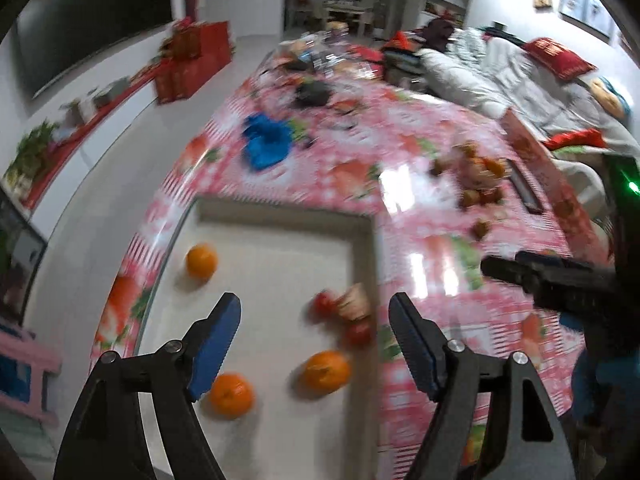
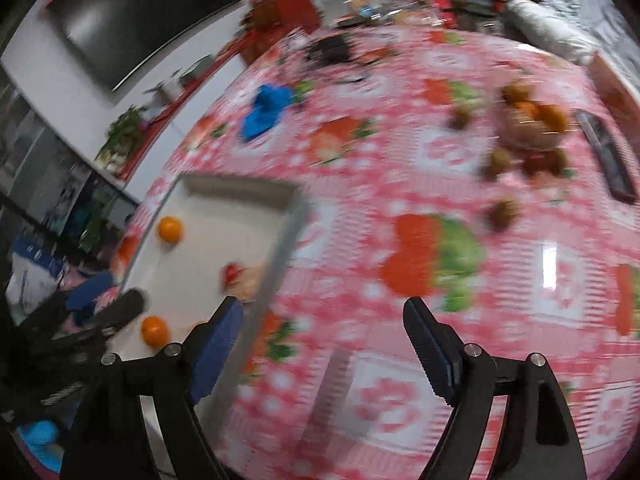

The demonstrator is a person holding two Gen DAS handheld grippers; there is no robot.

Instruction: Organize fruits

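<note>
Above the white tray [image 1: 280, 216]: we are holding both grippers released, empty.
Three oranges [image 1: 201, 260] and red fruits [image 1: 352, 312] are lying inside it.

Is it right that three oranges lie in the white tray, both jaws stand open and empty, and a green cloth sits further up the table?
Not quite: the cloth is blue, not green, as the left wrist view shows. The rest holds: three oranges lie in the white tray, and the left gripper and right gripper are open and empty.

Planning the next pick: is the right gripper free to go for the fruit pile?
Probably yes: the right gripper is open and empty, and only bare tablecloth lies between it and the fruit pile.
</note>
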